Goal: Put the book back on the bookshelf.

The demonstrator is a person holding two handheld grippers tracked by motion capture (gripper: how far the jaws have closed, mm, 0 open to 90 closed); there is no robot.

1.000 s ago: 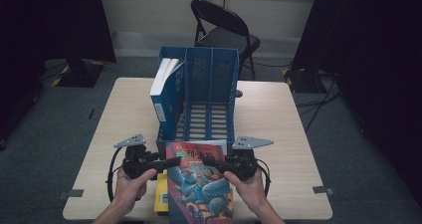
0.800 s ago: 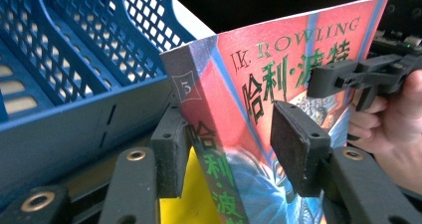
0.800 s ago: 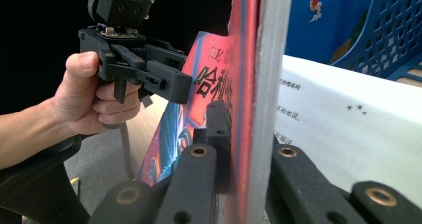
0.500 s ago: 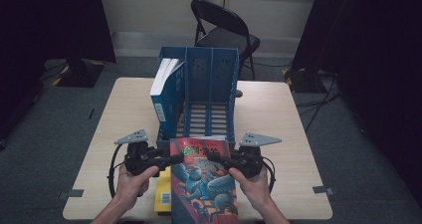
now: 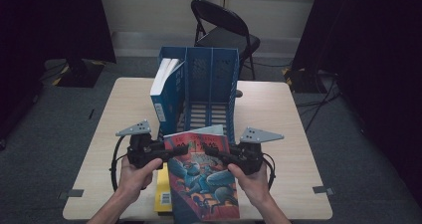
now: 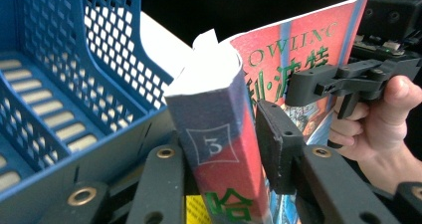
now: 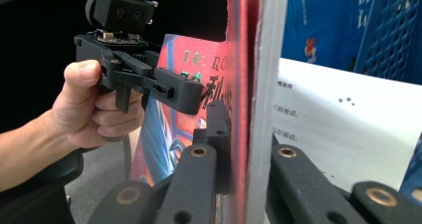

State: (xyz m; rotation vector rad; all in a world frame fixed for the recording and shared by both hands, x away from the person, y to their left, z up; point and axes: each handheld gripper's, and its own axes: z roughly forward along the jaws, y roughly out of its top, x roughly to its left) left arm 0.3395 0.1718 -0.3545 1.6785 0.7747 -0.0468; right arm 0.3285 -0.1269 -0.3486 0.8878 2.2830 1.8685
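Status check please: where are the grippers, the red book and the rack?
Left gripper shut on the red book at its spine, jaws just closed further. Right gripper shut on its page edge. Blue rack ahead, middle slot free; yellow book underneath.

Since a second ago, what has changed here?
The red book has been lifted a little off the table, both hands rising with it. The left hand-held gripper has just closed on its spine; the right hand-held gripper keeps its grip. The blue rack stayed put.
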